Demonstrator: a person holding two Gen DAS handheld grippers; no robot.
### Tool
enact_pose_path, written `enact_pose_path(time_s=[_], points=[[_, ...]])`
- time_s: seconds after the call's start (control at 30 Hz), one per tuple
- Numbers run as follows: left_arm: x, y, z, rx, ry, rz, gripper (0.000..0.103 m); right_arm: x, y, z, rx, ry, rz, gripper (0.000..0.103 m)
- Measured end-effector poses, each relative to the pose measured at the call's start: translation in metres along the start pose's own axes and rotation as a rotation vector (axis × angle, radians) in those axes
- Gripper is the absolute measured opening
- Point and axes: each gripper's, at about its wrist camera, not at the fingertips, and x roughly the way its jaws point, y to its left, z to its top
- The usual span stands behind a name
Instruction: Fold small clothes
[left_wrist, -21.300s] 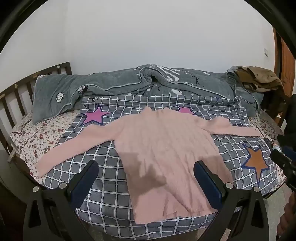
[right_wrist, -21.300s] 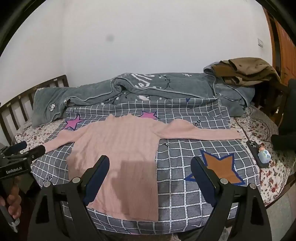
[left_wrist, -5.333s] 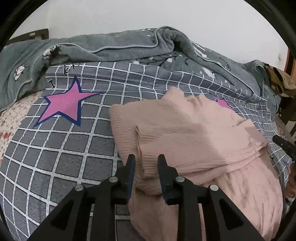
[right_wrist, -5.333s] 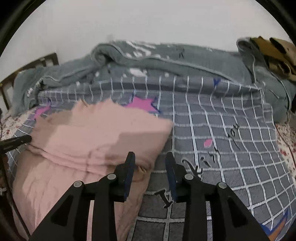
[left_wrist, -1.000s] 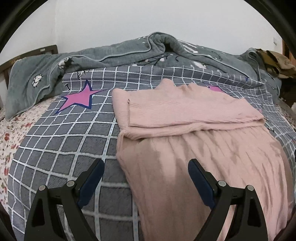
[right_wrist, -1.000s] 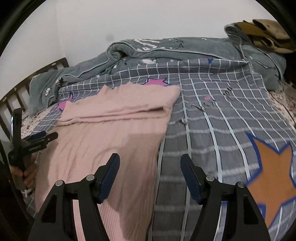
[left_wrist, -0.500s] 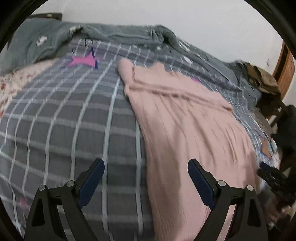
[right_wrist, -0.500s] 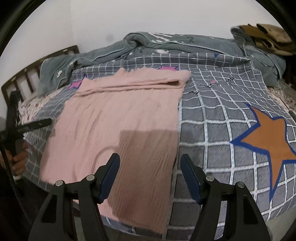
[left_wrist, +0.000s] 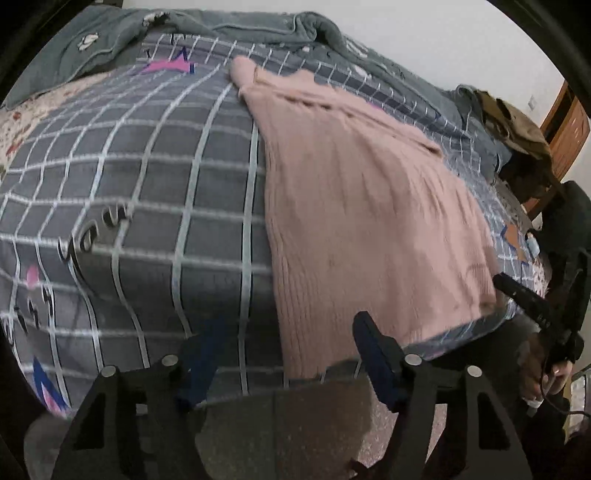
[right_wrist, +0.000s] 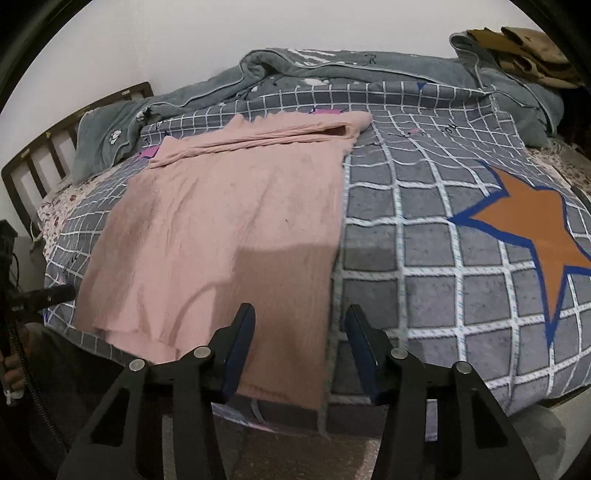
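Note:
A pink knit sweater lies flat on the grey checked bedcover, its sleeves folded across the top. My left gripper is at the near hem, its jaws closing with the hem's left corner between them; the pads do not press on it. My right gripper is at the hem's right corner, jaws also closing around the cloth without pressing. In the right wrist view the sweater shows whole. Each view catches the other gripper at its edge: the right one, the left one.
A rumpled grey quilt lies along the back of the bed, with brown clothes at the back right. A wooden headboard stands at the left. The bed's near edge and the speckled floor lie under the grippers.
Both grippers have come down and back to the sweater's near hem at the bed edge. Their jaws have narrowed around the two hem corners. The left view has swung toward the left side.

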Motion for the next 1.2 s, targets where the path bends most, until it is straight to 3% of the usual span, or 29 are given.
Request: enact_pose_path(time_s=[0.23, 0.4, 0.47, 0.6, 0.9, 1.2], points=[[0.014, -0.006, -0.002, -0.032, 0.043, -0.035, 0.045, 0.001, -0.009, -0.008, 0.031, 0.023, 0.048, 0.048], [0.019, -0.008, -0.002, -0.06, 0.049, -0.049, 0.023, 0.007, -0.007, -0.005, 0.052, 0.036, 0.071, 0.045], [0.016, -0.006, -0.001, -0.083, 0.041, -0.08, 0.009, 0.01, -0.002, -0.005, 0.035, 0.049, 0.048, 0.041], [0.005, -0.007, 0.002, -0.076, 0.003, -0.078, 0.008, 0.012, 0.007, -0.005, -0.002, 0.052, 0.027, 0.006], [-0.036, -0.026, 0.028, -0.034, -0.134, -0.072, 0.007, -0.019, 0.014, 0.015, 0.003, -0.037, 0.046, 0.005], [-0.065, -0.039, 0.078, -0.038, -0.236, -0.094, 0.007, -0.047, 0.002, 0.067, 0.141, -0.129, 0.161, 0.005]])
